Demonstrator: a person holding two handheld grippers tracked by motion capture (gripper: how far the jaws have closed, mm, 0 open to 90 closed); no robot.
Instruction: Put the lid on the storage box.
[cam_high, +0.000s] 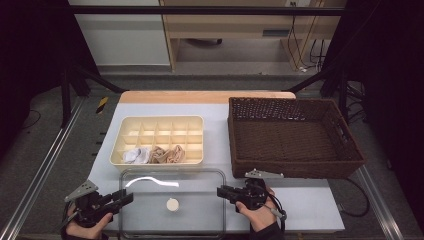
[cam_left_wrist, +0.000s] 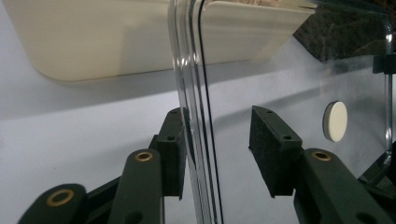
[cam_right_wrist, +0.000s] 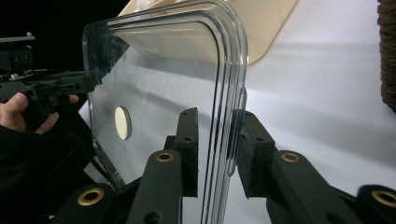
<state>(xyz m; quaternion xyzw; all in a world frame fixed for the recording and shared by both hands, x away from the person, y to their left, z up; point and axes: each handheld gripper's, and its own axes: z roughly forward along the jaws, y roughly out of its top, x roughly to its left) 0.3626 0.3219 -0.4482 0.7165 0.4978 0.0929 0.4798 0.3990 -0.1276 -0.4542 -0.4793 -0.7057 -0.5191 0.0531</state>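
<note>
High view: clear plastic lid (cam_high: 172, 209) lies flat on the white table (cam_high: 300, 200) at the near edge, cream round knob (cam_high: 172, 204) at its middle; left gripper (cam_high: 127, 197) at the lid's left edge, held by the left hand (cam_high: 86, 224); right gripper (cam_high: 221, 191) at the lid's right edge, held by the right hand (cam_high: 260, 212); cream divided tray (cam_high: 158, 141) just behind the lid, with a white sock (cam_high: 135, 155) and tan socks (cam_high: 167, 155) in its front row; brown wicker basket (cam_high: 292, 136) to the right of the tray.

Left gripper view: lid rim (cam_left_wrist: 194, 112) stands between the two black jaws; one pad (cam_left_wrist: 175, 140) touches the rim, the other pad (cam_left_wrist: 271, 144) stands apart from it with a clear gap; jaws half open, not clamped; knob (cam_left_wrist: 335, 121) seen through the lid; tray wall (cam_left_wrist: 116, 37) behind.

Right gripper view: lid's rounded corner and side rim (cam_right_wrist: 229, 93) run between the jaws; both pads (cam_right_wrist: 189, 140) sit close against the rim, a small tab of the rim by the right-hand pad; looks like a grip on the lid; knob (cam_right_wrist: 122, 122) visible through the plastic; left gripper (cam_right_wrist: 88, 79) and hand (cam_right_wrist: 18, 112) at the far edge of the lid; basket (cam_right_wrist: 387, 51) at the right edge.
</note>
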